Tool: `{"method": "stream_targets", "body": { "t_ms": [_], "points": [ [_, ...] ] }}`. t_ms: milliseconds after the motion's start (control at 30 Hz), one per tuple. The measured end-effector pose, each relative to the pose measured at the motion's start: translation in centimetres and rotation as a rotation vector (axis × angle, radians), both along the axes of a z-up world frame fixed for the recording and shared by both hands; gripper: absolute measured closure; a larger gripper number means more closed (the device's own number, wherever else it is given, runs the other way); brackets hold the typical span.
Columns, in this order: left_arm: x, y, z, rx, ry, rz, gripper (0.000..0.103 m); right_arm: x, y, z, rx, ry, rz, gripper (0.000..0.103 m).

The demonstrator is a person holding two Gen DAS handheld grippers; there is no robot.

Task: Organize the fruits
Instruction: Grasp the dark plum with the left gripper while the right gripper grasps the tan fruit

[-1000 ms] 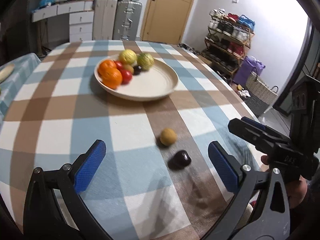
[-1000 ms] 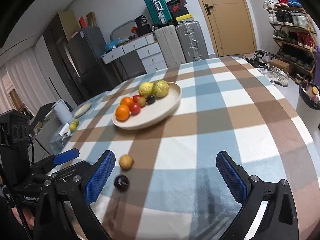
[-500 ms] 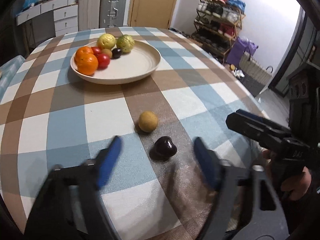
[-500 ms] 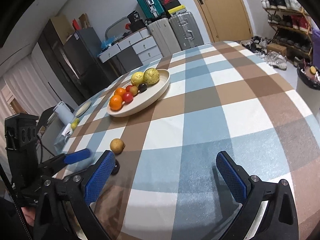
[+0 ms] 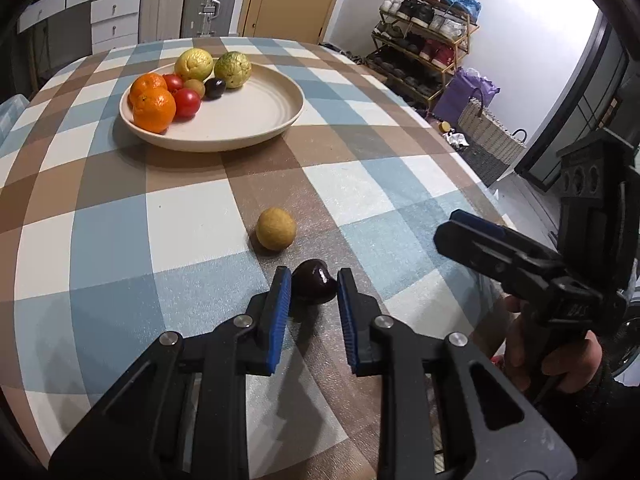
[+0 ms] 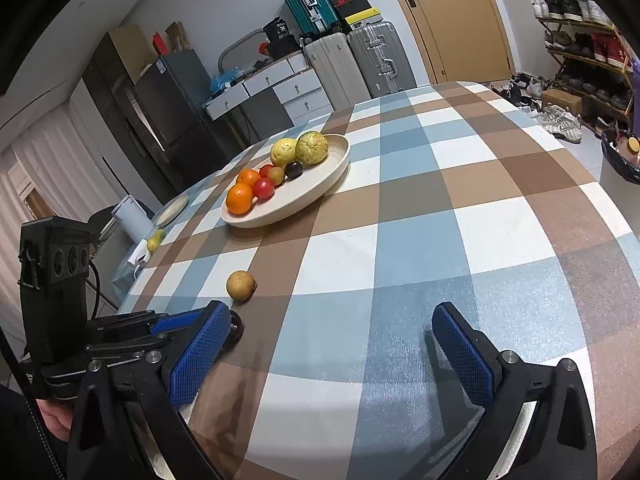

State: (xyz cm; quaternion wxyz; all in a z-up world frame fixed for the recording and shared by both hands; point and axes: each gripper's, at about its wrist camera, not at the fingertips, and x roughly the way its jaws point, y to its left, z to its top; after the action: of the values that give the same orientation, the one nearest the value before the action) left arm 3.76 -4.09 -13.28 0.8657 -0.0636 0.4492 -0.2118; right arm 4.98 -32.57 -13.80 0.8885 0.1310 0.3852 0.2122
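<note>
Dark plum (image 5: 314, 281): lies on the checked tablecloth (image 5: 192, 216) near the table's close edge, between the blue pads of the left gripper (image 5: 311, 282).
Left gripper: jaws closed in on the dark plum, a pad at each side of it; the plum rests on the cloth.
Tan round fruit (image 5: 276, 228): just beyond the plum, apart from it, on a brown stripe.
Plate (image 5: 256, 120): well apart, farther up the table; two oranges, two red fruits, a small tan fruit, a dark plum, a yellow and a green fruit grouped on its left side.
Right gripper (image 6: 328, 350): jaws spread wide, nothing between them, over the cloth to the right of the plum; a hand (image 5: 552, 356) holds its handle.
</note>
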Motion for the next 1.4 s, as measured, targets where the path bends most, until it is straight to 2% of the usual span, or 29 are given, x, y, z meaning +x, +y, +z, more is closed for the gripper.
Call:
{"method": "stream_targets", "body": {
  "t_ms": [167,333,467,900,967,1033,1167,1233,1400],
  "points": [
    [-0.4,1.0,1.1,-0.036,-0.035,0.016,0.082,0.0,0.2,0.0,-0.012,0.009,0.007,0.0],
    [-0.9,2.4,1.9,-0.051,-0.061,0.031,0.082,0.0,1.2,0.7,-0.002,-0.014,0.066,0.0],
    [-1.6,4.2,2.4,-0.066,-0.082,0.06,0.082,0.5,2.6,0.5,0.001,0.012,0.108,0.0],
    [-2.3,10.3,1.5,-0.106,-0.078,0.146,0.082,2.5,7.5,-0.2,-0.038,0.047,0.191,0.001],
    [-2.2,10.7,1.3,-0.12,-0.073,0.152,0.082,2.8,8.3,-0.2,-0.052,0.052,0.202,0.006],
    [-2.2,11.3,1.2,-0.13,-0.07,0.154,0.082,3.1,9.1,-0.2,-0.078,0.07,0.21,0.016],
    [-2.1,11.9,1.0,-0.146,-0.07,0.16,0.082,3.5,10.3,0.0,-0.121,0.066,0.231,0.025],
    [-2.0,12.1,0.8,-0.156,-0.064,0.163,0.082,3.6,10.8,0.0,-0.126,0.069,0.247,0.043],
    [-1.9,12.4,0.8,-0.165,-0.063,0.17,0.082,4.5,11.7,-0.4,-0.157,0.096,0.245,0.051]
  ]
}}
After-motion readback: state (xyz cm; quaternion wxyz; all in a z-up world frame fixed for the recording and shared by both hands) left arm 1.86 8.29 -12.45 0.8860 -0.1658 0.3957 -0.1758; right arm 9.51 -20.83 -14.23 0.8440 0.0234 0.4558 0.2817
